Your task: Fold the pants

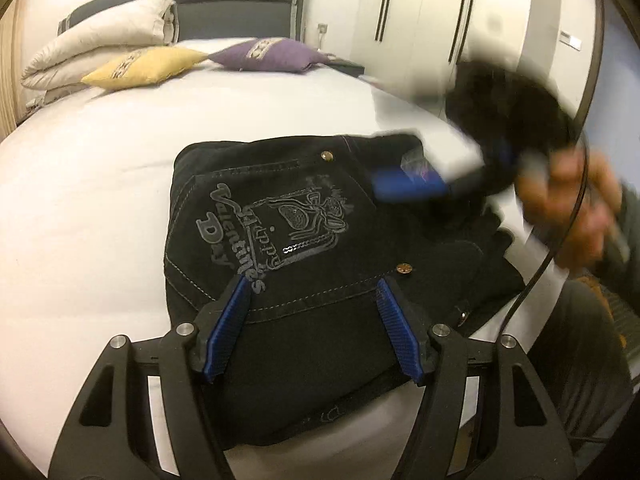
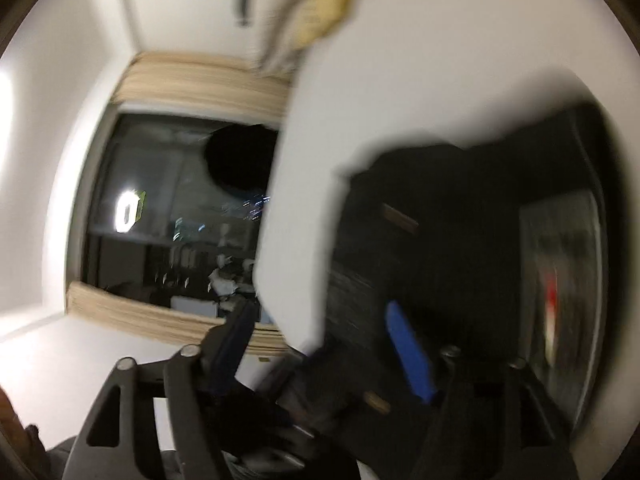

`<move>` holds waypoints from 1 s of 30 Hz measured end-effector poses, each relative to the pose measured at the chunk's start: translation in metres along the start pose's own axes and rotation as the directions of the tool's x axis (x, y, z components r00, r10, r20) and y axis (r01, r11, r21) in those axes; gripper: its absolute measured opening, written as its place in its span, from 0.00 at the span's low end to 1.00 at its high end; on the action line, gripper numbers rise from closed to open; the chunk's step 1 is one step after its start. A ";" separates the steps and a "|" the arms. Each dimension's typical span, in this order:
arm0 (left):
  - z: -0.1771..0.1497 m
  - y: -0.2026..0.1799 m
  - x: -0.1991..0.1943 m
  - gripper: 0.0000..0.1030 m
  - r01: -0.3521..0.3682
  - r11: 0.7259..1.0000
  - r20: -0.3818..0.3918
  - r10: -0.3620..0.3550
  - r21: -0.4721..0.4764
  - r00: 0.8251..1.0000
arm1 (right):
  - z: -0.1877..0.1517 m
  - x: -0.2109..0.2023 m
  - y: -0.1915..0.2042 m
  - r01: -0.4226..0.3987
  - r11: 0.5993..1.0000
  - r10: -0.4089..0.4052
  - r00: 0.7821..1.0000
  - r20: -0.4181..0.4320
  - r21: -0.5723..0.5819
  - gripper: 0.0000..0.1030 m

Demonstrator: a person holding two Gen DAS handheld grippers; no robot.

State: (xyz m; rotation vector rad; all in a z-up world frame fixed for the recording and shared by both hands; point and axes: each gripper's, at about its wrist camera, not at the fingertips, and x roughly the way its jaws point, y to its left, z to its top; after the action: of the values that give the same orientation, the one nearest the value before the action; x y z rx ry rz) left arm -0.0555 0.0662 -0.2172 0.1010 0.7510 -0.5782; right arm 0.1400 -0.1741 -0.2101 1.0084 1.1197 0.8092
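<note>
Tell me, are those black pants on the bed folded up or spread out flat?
Folded. The black pants sit as a compact bundle on the white bed, no legs stretched out, printed back pocket on top.

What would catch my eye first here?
Probably the folded black denim pants with a grey "Happy Valentine's Day" print, lying on the white bed in front of the open left gripper. Behind them sit a yellow cushion and a purple cushion near the headboard.
</note>
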 end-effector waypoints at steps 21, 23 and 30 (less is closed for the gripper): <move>0.027 0.114 -0.008 0.81 0.028 0.930 -0.166 -0.095 -0.368 0.982 | -0.046 -0.093 -0.027 0.264 0.962 -0.272 0.938 0.215 0.064 0.74; 0.027 0.115 0.001 0.81 0.037 0.922 -0.178 -0.113 -0.385 0.978 | -0.040 -0.089 -0.026 0.257 0.965 -0.264 0.941 0.211 0.061 0.74; 0.036 0.098 0.031 0.81 -0.035 0.939 -0.257 -0.058 -0.342 0.965 | -0.044 -0.080 -0.024 0.341 0.940 -0.337 0.921 0.197 0.017 0.74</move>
State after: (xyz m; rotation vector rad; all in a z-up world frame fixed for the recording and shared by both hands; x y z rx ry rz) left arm 0.0365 0.1238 -0.2225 -0.1548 1.1037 -0.4402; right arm 0.0777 -0.2451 -0.2113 0.8287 1.0743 0.4287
